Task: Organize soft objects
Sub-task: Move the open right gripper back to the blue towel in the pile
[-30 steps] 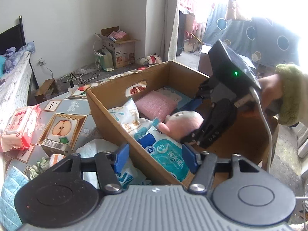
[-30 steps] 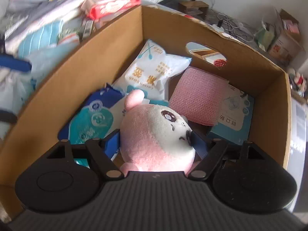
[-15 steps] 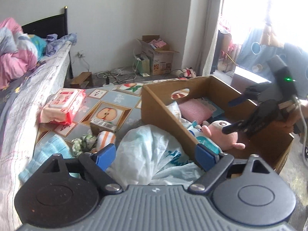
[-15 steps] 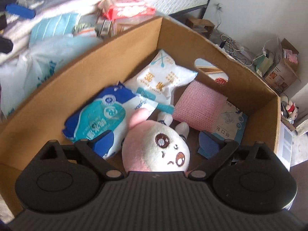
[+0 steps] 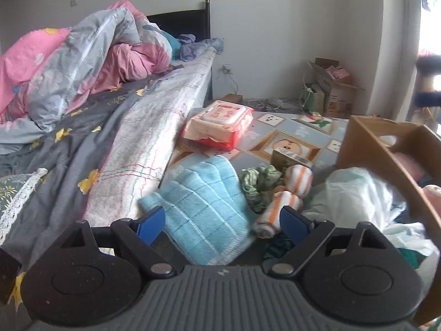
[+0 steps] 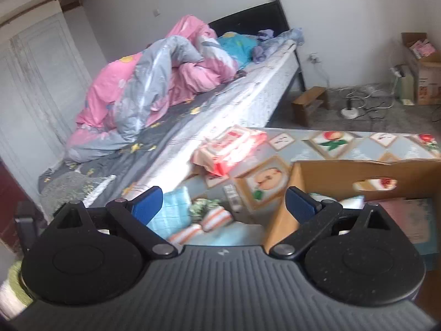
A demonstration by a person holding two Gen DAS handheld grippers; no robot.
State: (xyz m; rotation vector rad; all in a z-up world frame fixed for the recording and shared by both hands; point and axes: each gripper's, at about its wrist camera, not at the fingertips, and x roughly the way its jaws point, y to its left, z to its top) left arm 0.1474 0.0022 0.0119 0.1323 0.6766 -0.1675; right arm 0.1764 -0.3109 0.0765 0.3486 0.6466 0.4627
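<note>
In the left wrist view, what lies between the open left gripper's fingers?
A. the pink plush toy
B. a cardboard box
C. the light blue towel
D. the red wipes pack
C: the light blue towel lies on the mat framed by the open left gripper, while the red wipes pack sits farther back.

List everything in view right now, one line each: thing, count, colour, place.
cardboard box: 1, brown, right on the mat
towel: 1, light blue, between left fingers, beside the bed
striped rolls: 2, orange-white, right of towel
green cloth: 1, crumpled, behind rolls
wipes pack: 1, pink-red, by bed edge
plastic bag: 1, white, against box wall
small carton: 1, tan, behind rolls
mat: 1, fruit pattern, under items
bed: 1, grey sheet
quilt: 1, pink-grey, on bed
far box: 1, brown, by wall
left gripper: open
right gripper: open, empty
</note>
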